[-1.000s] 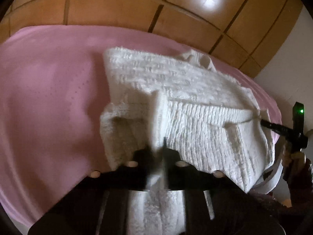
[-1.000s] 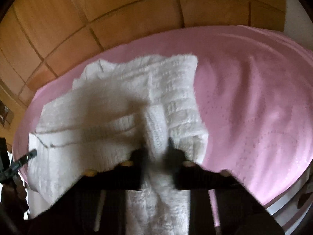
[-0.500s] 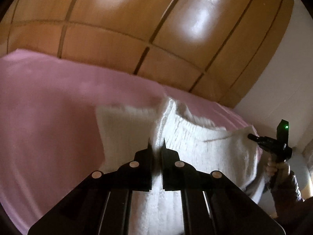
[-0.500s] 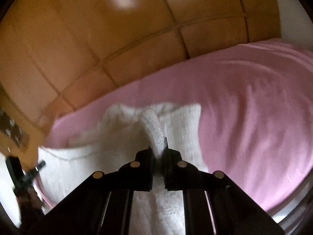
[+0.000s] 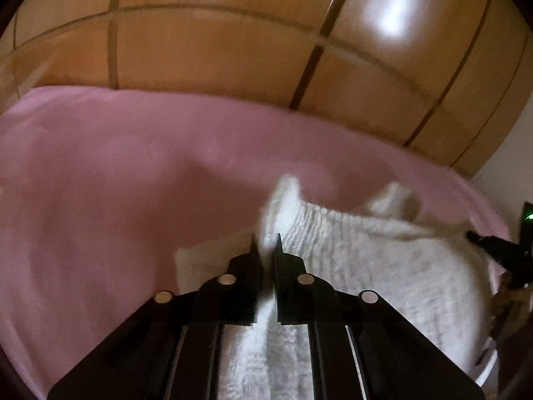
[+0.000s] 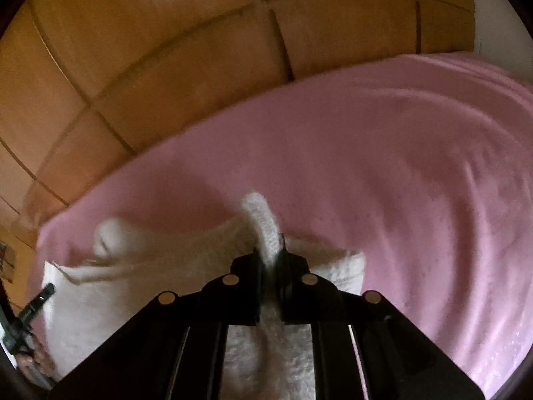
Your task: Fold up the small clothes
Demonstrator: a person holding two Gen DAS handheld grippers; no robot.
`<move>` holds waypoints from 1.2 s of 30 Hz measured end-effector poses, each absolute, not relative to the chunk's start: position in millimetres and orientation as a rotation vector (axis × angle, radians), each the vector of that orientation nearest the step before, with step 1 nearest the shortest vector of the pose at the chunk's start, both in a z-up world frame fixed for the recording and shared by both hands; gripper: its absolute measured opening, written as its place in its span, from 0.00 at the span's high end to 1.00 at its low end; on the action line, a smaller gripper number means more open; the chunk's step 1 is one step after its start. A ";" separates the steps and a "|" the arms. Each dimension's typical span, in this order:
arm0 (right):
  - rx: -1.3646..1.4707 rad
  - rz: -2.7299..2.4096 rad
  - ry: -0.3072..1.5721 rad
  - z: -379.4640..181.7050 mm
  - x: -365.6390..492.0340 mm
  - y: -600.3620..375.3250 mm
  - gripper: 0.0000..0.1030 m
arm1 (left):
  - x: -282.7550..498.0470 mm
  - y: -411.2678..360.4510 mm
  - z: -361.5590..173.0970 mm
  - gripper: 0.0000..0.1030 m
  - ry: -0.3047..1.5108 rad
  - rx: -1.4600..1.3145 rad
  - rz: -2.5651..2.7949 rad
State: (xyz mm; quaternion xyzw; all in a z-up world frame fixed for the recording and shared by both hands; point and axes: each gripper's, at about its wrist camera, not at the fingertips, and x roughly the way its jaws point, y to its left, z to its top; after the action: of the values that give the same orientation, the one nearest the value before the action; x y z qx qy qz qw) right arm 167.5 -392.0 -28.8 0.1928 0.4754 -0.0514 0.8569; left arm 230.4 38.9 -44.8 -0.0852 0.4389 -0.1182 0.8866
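Garment: white knit sweater point(image 5: 366, 266), ribbed and nubbly in texture, bunched and raised at two pinched points, sagging between them; edges soft with motion blur.
Garment position: over the pink bedspread point(image 5: 116, 183), lower part draped toward the cameras, a flat layer lying on the cover beneath the raised fold.
Pinched folds: one narrow white ridge standing up past the tips in each wrist view, rounded at the top point(image 6: 258, 206).
Left gripper point(image 5: 266, 250): clenched on a fold of the sweater, fabric squeezed between the two black fingers and spilling out below them.
Right gripper point(image 6: 269, 253): likewise clamped on a fold of the knit, cloth filling the narrow gap.
Across views: each gripper's tip visible at the edge of the other's picture, beside the far side of the sweater.
Surroundings: wooden panelled wall point(image 6: 166, 66) behind the bed, glossy, with light reflections.
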 end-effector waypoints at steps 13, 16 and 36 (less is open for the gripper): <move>0.237 0.148 0.940 -2.0 136.3 -292.2 0.39 | 185.4 0.4 -14.4 0.43 0.801 -0.118 -0.455; 0.208 0.150 1.022 -26.6 146.8 -276.7 0.54 | 192.2 -25.0 -45.2 0.43 0.912 -0.058 -0.470; 0.208 0.077 0.957 -51.8 169.1 -282.6 0.89 | 234.7 -39.8 -67.9 0.96 0.900 -0.075 -0.287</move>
State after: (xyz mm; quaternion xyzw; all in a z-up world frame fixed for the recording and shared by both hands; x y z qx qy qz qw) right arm 169.1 -282.6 -51.8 0.0997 0.4596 0.0369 0.8817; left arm 234.7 -39.8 -67.9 -0.0362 0.4331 -0.1380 0.8900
